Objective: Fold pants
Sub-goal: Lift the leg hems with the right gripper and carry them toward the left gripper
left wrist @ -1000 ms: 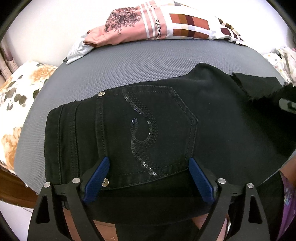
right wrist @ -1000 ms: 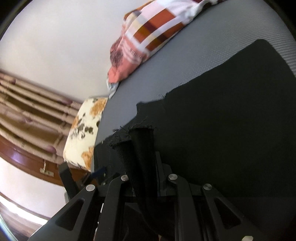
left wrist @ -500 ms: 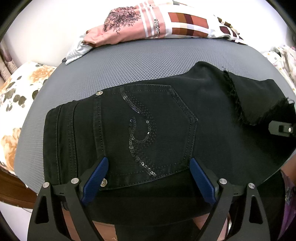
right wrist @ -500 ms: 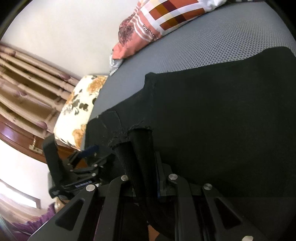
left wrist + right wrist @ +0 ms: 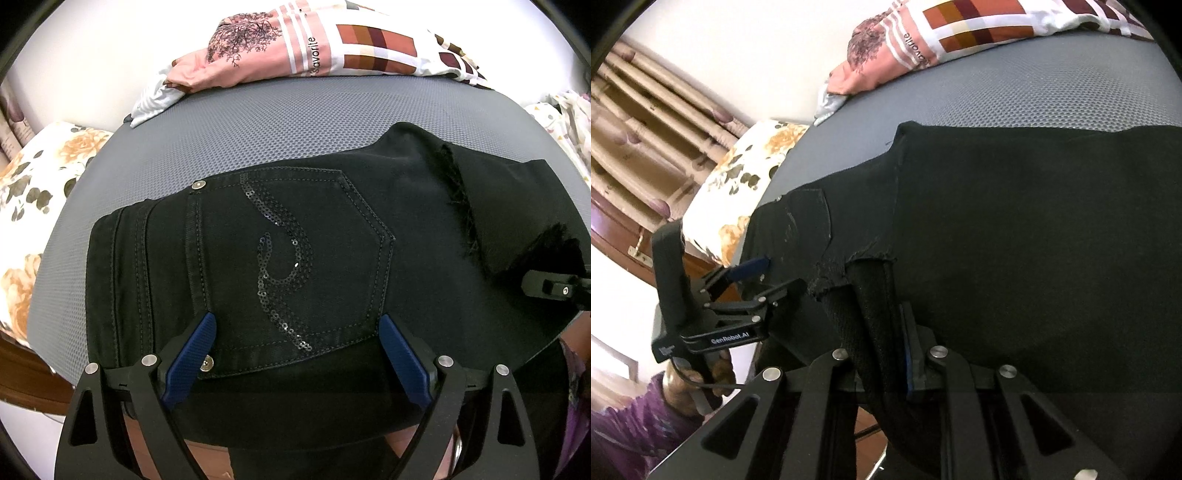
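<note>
Black pants [image 5: 295,258] lie folded on grey mat [image 5: 280,122].

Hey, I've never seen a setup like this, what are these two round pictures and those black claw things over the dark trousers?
No robot here: a person holds a two-finger gripper in each hand, and each carries a fisheye camera looking along its fingers. One picture is from the left hand, the other from the right. Black pants lie on a grey mat, back pocket with sequins facing up. The left gripper stands wide open over the pocket, gripping nothing. The right gripper is pinched on the frayed leg end, which it has laid across the pants; its jaws have just begun to loosen. A pile of clothes lies at the mat's far edge and a floral cushion beside it.
</note>
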`<state>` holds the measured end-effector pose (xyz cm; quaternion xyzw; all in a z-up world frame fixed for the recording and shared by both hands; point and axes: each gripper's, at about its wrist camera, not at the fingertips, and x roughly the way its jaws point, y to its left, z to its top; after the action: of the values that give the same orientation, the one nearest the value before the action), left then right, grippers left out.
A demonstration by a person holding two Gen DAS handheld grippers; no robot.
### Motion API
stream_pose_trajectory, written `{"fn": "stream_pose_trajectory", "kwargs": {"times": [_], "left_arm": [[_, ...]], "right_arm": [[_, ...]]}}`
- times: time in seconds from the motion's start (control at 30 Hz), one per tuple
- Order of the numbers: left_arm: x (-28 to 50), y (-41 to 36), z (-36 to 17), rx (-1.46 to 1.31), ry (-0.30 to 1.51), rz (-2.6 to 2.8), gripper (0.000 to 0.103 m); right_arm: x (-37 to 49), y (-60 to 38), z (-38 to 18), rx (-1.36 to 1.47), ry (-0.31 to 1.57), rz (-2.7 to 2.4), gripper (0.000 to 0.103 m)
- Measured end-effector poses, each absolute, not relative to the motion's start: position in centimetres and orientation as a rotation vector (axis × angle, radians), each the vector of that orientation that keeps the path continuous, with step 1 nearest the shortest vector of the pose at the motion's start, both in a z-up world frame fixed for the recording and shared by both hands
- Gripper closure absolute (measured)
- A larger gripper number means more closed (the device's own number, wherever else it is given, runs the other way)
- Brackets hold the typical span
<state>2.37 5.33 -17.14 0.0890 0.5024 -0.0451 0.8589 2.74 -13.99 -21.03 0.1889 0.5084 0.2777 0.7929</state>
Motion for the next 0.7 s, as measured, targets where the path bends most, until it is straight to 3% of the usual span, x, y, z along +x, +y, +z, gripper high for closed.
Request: {"fn": "stream_pose_trajectory", "kwargs": {"times": [0.2,0.5,0.7], "left_arm": [[2.3,5.3,-17.2,0.187,1.055,-0.095,0.013],[2.3,5.3,-17.2,0.183,1.055,-0.096,0.013],[2.3,5.2,-17.3,0.18,1.056,-0.096,0.013]], "right_arm": [[2.7,-13.8,-21.3,0.416,1.102,0.621,0.082],[1.9,-14.5,-20.7,0.542,1.09,0.734,0.054],[0.8,-17.1,-19.1,0.611,1.016,0.737,0.054]]}}
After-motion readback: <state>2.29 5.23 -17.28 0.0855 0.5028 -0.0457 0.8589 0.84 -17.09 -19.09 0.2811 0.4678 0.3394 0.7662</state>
